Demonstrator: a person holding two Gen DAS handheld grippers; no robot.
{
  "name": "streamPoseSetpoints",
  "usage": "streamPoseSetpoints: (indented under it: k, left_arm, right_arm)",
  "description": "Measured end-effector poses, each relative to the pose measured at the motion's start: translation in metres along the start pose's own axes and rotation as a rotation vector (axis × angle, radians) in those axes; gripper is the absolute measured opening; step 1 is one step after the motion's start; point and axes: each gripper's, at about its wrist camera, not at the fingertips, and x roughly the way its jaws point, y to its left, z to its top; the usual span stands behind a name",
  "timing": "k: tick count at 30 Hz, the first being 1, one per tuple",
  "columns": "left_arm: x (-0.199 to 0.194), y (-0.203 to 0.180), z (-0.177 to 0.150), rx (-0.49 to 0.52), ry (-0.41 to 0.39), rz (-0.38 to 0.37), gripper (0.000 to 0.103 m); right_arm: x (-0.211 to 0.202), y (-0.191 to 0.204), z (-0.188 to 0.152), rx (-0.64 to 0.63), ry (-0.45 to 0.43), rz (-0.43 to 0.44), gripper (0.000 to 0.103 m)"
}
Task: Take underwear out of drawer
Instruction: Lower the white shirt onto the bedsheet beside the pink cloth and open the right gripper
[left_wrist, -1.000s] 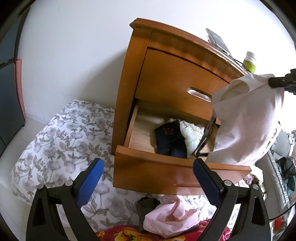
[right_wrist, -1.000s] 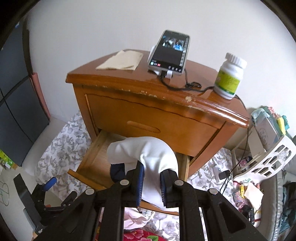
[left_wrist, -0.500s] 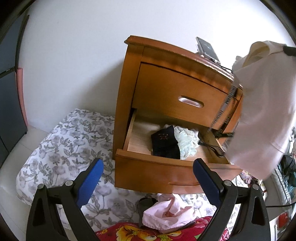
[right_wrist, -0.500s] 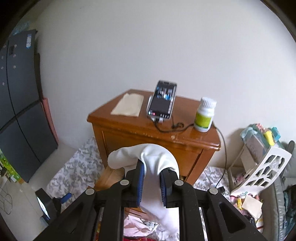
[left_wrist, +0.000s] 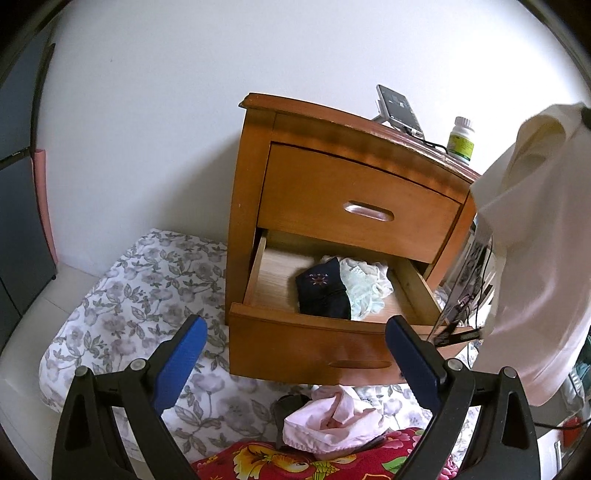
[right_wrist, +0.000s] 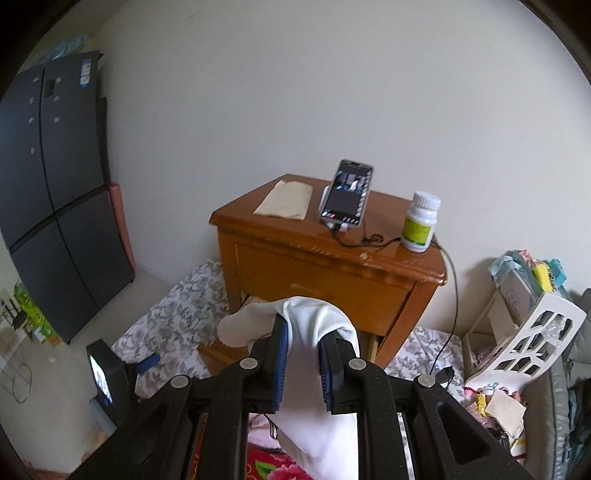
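My right gripper is shut on a white garment, which drapes over and below its blue pads, well above and in front of the wooden nightstand. The same white garment hangs at the right of the left wrist view. The nightstand's lower drawer stands pulled out. Inside it lie a dark navy piece and a pale green lacy piece. My left gripper is open and holds nothing, in front of the drawer. A pink garment lies on the bedding below.
A phone on a stand, a white pill bottle and a folded paper sit on the nightstand top. Floral bedding spreads to the left. A dark fridge is at far left, a white rack at right.
My right gripper rose and drew back from the drawer with the white garment, which now hangs clear of it. The left gripper backed off slightly and stayed open.
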Motion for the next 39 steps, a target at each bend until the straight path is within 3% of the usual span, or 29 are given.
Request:
streamPoseSetpoints:
  k: [8,20,29,39]
  left_arm:
    - [0.003,0.007,0.0,-0.016,0.007,0.008,0.097]
    - [0.012,0.018,-0.003,-0.043,0.029,0.014,0.097]
    - [0.021,0.026,-0.005,-0.064,0.048,0.017,0.097]
    - [0.026,0.024,-0.008,-0.056,0.065,0.021,0.097]
  right_arm:
    - [0.039,0.015,-0.024,-0.033,0.11,0.046,0.016]
    - [0.148,0.045,-0.082,-0.077,0.369,0.133,0.016]
    - [0.198,0.054,-0.123,-0.103,0.453,0.119,0.017]
    - [0.254,0.045,-0.185,-0.043,0.539,0.087,0.016]
